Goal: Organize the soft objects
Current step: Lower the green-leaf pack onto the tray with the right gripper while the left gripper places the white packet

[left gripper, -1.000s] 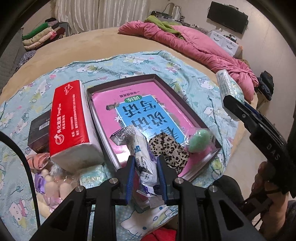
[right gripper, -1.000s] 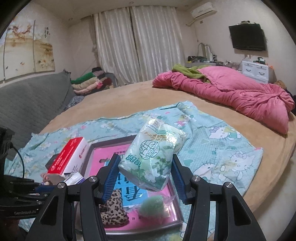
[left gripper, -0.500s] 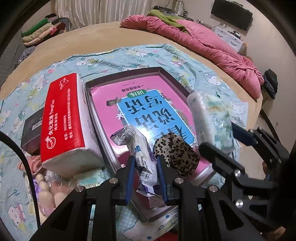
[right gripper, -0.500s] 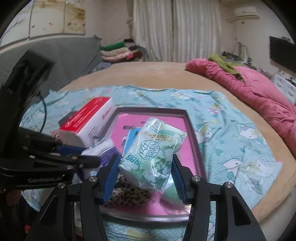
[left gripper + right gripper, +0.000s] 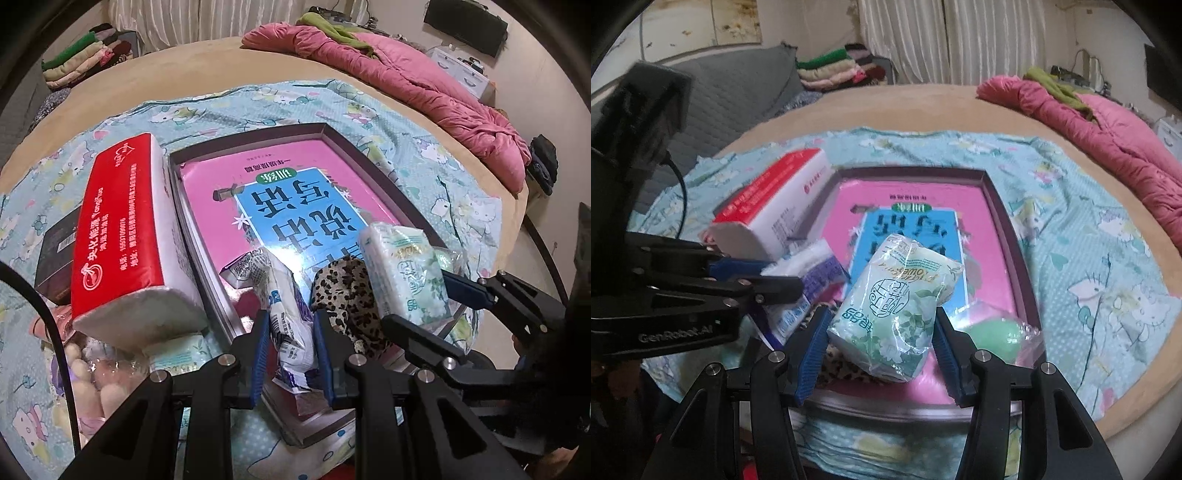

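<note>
Green tissue pack: clamped between the right gripper's blue pads, hanging over the tray's near end.
White-and-purple tissue pack: pinched in the left gripper, just beside the first pack.
Tray: holds a pink book, a leopard-print cloth and a green bagged ball.
Red tissue pack: leans against the tray's left rim.
Bed: spread with a cartoon-print sheet.

Home bedrm: round bed, pink duvet, curtains.
</note>
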`<state>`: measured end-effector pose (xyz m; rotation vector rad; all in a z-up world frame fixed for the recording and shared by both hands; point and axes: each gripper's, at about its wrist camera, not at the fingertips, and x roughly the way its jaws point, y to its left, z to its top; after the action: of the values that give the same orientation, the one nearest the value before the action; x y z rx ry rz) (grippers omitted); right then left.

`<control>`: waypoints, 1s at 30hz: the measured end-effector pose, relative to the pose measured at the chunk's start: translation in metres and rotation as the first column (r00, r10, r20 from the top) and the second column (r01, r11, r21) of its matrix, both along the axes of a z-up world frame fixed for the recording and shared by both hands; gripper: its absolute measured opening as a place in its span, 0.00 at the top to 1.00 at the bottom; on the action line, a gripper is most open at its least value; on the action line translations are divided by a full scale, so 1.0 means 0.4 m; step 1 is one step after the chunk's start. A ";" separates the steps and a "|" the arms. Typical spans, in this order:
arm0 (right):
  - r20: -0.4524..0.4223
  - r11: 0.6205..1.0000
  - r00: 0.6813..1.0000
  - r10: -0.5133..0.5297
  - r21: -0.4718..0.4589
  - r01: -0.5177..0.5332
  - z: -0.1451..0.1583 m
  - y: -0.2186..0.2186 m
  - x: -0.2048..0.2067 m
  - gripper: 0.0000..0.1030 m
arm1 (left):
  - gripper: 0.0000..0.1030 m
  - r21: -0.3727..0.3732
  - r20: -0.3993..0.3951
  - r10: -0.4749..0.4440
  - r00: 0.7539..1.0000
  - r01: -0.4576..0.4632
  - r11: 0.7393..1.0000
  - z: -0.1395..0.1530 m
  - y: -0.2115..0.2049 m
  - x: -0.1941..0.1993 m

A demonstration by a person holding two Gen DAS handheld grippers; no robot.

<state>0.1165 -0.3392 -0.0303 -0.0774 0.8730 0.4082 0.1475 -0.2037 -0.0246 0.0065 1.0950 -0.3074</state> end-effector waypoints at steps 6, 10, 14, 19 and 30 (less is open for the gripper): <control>-0.024 0.999 0.999 -0.043 -0.010 0.043 -0.018 -0.017 0.012 0.44 | 0.76 -0.001 -0.010 -0.007 1.000 0.007 1.000 -0.009 -0.005 0.002; -0.026 0.998 0.998 -0.057 -0.013 0.057 -0.020 -0.022 0.013 0.43 | 0.76 -0.009 -0.018 -0.008 1.000 0.008 1.000 -0.014 -0.009 0.002; -0.028 0.998 0.997 -0.069 -0.014 0.069 -0.020 -0.027 0.017 0.43 | 0.76 -0.008 -0.021 -0.015 1.000 0.015 1.000 -0.016 -0.015 0.002; -0.038 0.996 0.995 -0.091 -0.008 0.091 -0.025 -0.036 0.021 0.42 | 0.76 -0.014 -0.033 -0.021 0.999 0.021 1.000 -0.021 -0.015 0.000; -0.023 0.991 0.990 -0.137 0.001 0.137 -0.018 -0.058 0.022 0.41 | 0.76 -0.008 -0.037 -0.025 0.999 0.025 1.000 -0.020 -0.017 -0.007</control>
<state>0.1253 -0.3624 -0.0375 -0.0099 0.8950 0.2827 0.1447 -0.2103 -0.0324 0.0074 1.1311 -0.3354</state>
